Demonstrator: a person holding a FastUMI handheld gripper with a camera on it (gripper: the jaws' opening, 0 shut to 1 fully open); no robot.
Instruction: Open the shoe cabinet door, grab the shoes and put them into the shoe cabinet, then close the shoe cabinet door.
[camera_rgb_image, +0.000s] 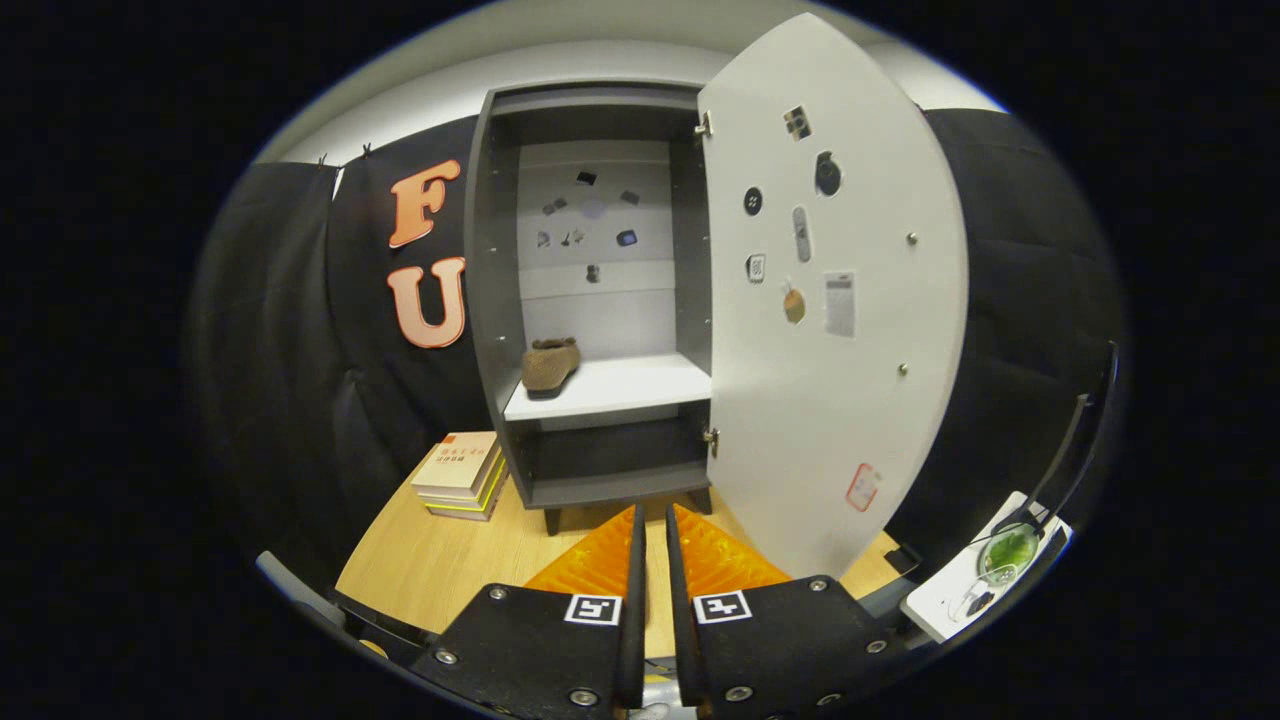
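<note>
The grey shoe cabinet (495, 300) stands on the wooden table beyond my fingers, its white door (860, 330) swung wide open to the right. A brown shoe (549, 364) rests on the left of the white shelf (625, 388) inside. My gripper (651, 530) is back from the cabinet, low over the table, in line with the cabinet's foot. Its fingers stand nearly together with only a thin gap and nothing between them.
A stack of books (462, 474) lies on the wooden table (450, 560) left of the cabinet's foot. A white tray with a green thing in a glass (1005, 555) sits off to the right, beyond the door. Small stickers dot the door and the cabinet's back wall.
</note>
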